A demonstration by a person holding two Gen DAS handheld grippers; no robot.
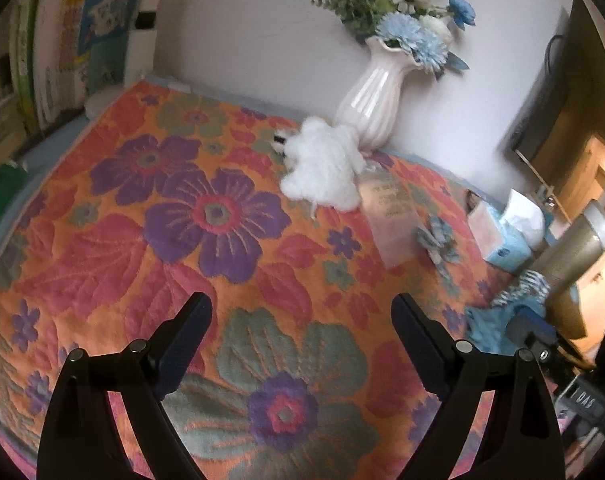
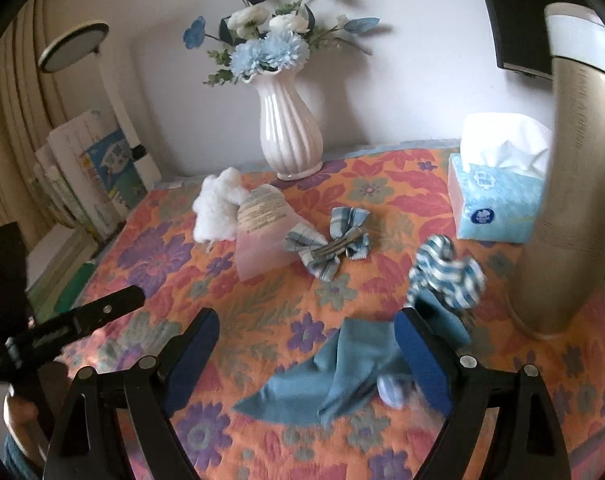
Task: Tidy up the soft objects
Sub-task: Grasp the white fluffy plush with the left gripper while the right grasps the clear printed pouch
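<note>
1. Soft objects, scattered over a table under a quilted floral cloth [image 2: 162, 248] of orange, red, purple and grey-green blooms, raised in texture.
2. Fluffy white cotton wad [image 2: 216, 210] far left, touching a frosted translucent pouch with printed text [image 2: 262, 232].
3. Blue-and-white plaid fabric bow with a metal clip [image 2: 328, 246] just right of the pouch, at mid table.
4. Blue-and-white striped crumpled cloth [image 2: 446, 272] at right, near a tall metallic cylinder [image 2: 574, 184].
5. Teal woven cloth, creased and partly folded [image 2: 334, 376], nearest the right wrist camera, with a small pale-blue striped roll [image 2: 392, 390] at its right edge.
6. Right gripper [image 2: 306, 336] spread wide above the teal cloth, blue pads clear of it, nothing held.
7. Left gripper [image 1: 300, 320] likewise wide and empty, over bare floral cloth; seen again at far left in the right wrist view, with a hand [image 2: 20, 412] below it.
8. Glossy white ribbed ceramic vase [image 2: 288, 128] at the far edge against a plain pale wall, filled with blue and white artificial flowers [image 2: 268, 46].
9. Pale-blue tissue box [image 2: 494, 196] with a white sheet standing up, far right.
10. Stacked books and papers [image 2: 98, 172] off the left side; dark flat screen [image 1: 562, 92] on the wall at right.
</note>
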